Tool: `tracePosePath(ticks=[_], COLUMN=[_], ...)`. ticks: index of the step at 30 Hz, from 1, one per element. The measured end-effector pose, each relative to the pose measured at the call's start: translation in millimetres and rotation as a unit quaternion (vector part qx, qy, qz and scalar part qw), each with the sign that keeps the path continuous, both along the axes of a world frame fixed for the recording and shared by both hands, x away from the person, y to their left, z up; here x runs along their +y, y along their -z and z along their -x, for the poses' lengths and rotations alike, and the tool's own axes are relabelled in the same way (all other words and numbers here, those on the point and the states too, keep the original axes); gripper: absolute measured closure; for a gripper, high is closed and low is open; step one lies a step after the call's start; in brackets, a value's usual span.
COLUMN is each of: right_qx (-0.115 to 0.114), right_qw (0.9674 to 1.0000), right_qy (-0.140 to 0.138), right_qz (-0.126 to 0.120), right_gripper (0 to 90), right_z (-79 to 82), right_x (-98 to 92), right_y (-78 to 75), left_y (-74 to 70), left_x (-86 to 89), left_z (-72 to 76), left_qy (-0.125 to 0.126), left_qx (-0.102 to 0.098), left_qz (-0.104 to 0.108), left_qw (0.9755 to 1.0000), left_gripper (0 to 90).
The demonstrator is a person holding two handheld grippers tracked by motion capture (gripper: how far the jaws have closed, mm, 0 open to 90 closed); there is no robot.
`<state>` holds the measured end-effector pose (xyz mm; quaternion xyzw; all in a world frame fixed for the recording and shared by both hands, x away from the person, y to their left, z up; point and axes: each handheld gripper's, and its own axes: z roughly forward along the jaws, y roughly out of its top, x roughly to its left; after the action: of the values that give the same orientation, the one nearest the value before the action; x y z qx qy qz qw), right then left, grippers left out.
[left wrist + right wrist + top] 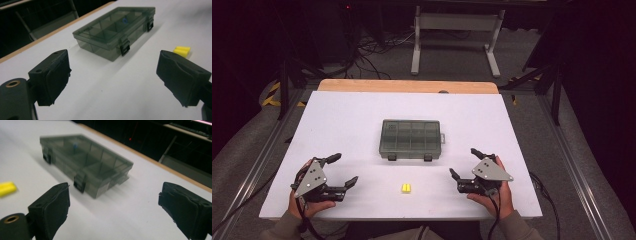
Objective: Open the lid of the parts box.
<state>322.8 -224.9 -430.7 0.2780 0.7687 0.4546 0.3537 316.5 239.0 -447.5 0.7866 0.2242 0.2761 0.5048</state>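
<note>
Black two-jaw left gripper (pixel 346 171) low at the table's left, jaws apart and empty; then two small yellow foam plugs (pixel 406 188) near the front edge, smoky translucent plastic compartment box (pixel 411 139) latched shut behind them; black right gripper (pixel 465 163) likewise spread, empty. Probably still the approach; next, likely closing on the plugs or freeing the latches.

High cam overhead facing fwd; both claw cams low, close, sharing organizer box (pixel 411 139).
</note>
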Motion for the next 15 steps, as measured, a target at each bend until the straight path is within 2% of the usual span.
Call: tracePosePath(ticks=[2,7,10,15], right_qx=[0.007,0.011,0.021,0.029], right_qw=[1.0,0.9999,0.9998,0.9996], right_qy=[-0.006,-0.005,-0.007,-0.005], right_qz=[0.003,0.005,-0.004,-0.002], right_gripper=[9.9,9.8,10.0,10.4], right_z=[-1.8,-4.5,-9.3,-22.2], right_x=[2.7,4.5,5.0,7.8], right_y=[3.5,4.4,3.1,-0.9], left_y=[1.4,3.2,2.8,-7.9], left_x=[-3.2,-4.0,-3.8,-9.2], left_z=[-1.0,-3.1,-8.1,-23.5], left_qy=[0.002,0.004,0.008,0.011], left_qx=[0.005,0.015,0.019,0.017], left_qz=[-0.007,-0.002,-0.002,0.003], left_qw=[1.0,0.9999,0.9998,0.9998], left_gripper=[12.7,14.8,15.0,15.2])
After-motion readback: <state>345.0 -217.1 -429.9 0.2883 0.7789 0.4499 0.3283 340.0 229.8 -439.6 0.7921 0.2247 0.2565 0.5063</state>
